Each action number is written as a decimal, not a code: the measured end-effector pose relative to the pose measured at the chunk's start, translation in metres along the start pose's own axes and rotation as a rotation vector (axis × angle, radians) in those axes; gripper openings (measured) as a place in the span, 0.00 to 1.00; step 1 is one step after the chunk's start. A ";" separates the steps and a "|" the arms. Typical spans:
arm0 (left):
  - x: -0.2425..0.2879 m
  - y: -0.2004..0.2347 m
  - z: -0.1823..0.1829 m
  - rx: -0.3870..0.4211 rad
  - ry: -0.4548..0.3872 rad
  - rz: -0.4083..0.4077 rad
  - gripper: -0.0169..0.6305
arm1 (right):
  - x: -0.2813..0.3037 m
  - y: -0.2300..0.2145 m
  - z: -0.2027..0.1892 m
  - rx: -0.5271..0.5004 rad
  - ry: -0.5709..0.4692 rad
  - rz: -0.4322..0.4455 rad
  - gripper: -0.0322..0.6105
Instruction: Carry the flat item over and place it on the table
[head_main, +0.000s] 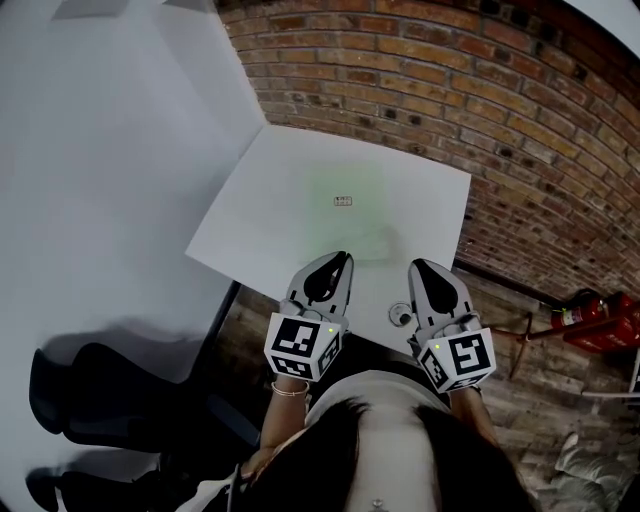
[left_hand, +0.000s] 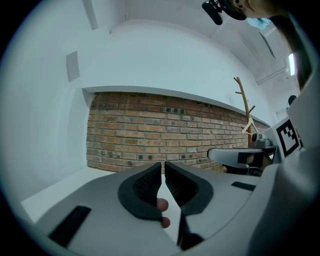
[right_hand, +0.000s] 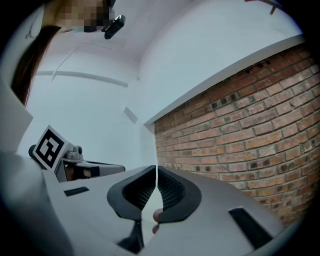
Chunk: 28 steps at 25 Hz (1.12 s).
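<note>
A flat, pale green, see-through item (head_main: 345, 212) with a small label lies on the white table (head_main: 250, 220), near its middle. Both grippers hover side by side over the table's near edge, pointing level toward the brick wall. My left gripper (head_main: 344, 258) (left_hand: 163, 164) is shut, and I see nothing between its black pads. My right gripper (head_main: 416, 264) (right_hand: 157, 168) is also shut with nothing in it. Neither gripper touches the flat item, which lies a short way beyond their tips. A person's fingertips show behind each pair of jaws.
A brick wall (head_main: 450, 90) runs behind and to the right of the table, a white wall to its left. A red fire extinguisher (head_main: 590, 318) lies on the wooden floor at right. A black chair (head_main: 100, 400) stands at lower left. A wooden coat rack (left_hand: 244, 107) stands by the wall.
</note>
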<state>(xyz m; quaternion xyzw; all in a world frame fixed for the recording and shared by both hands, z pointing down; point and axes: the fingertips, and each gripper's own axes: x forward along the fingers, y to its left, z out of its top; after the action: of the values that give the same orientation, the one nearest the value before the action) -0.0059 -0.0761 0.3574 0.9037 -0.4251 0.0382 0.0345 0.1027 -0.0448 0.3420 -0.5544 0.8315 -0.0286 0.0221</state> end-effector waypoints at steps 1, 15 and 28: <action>0.000 -0.001 0.003 0.009 -0.008 0.002 0.07 | -0.001 -0.001 0.003 -0.001 -0.006 -0.002 0.12; 0.006 -0.018 0.035 0.077 -0.099 -0.003 0.06 | -0.013 -0.015 0.033 -0.043 -0.075 -0.046 0.11; 0.007 -0.017 0.039 0.081 -0.108 -0.008 0.06 | -0.011 -0.024 0.033 -0.050 -0.067 -0.087 0.11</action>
<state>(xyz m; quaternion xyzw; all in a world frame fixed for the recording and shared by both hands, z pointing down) 0.0135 -0.0747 0.3191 0.9068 -0.4207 0.0064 -0.0251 0.1316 -0.0445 0.3114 -0.5909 0.8059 0.0099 0.0349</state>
